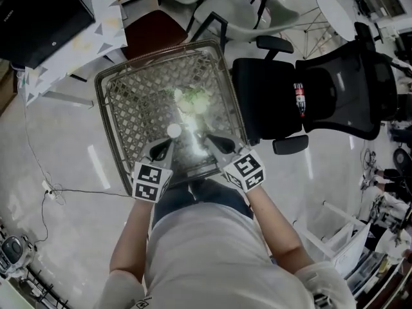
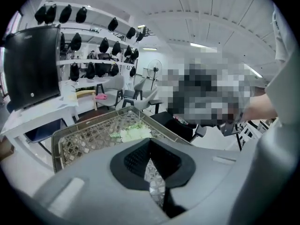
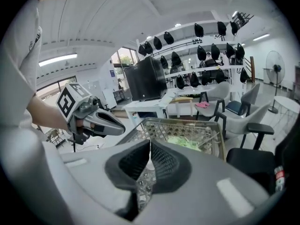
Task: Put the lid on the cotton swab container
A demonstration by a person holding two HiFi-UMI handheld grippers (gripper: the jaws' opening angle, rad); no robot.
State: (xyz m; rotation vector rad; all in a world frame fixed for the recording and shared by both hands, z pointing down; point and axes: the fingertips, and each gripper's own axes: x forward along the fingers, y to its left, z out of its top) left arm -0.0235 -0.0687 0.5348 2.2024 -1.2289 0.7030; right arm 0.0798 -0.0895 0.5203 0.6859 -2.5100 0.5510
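In the head view you are standing at the near edge of a lattice-topped table [image 1: 106,108] with a metal rim. Your left gripper [image 1: 164,148] and right gripper [image 1: 215,143] are held side by side just over that edge, with their tips angled toward each other. Between them, nearer the left tips, a small white round piece [image 1: 174,131] sits on the table. It may be the cotton swab container's lid or its top, but glare along the glassy surface beside it keeps you from telling which. Farther back on the table lies a cluster of pale green and white artificial flowers [image 1: 193,100], and a black office chair [image 1: 309,98] stands just beside the table on your right. In the left gripper view, your left gripper [image 2: 150,142] has its black pads closed tip to tip with nothing held, and only lattice shows through the slit below. The flowers [image 2: 133,132] lie beyond, and a black monitor [image 2: 33,64] stands on a desk at the left. In the right gripper view, your right gripper [image 3: 150,144] is likewise pinched narrow and holds nothing. The left gripper [image 3: 119,122] hovers over the table's near left corner, the flowers [image 3: 185,142] rest near the far rim, and a standing fan [image 3: 274,62] is at the far right.
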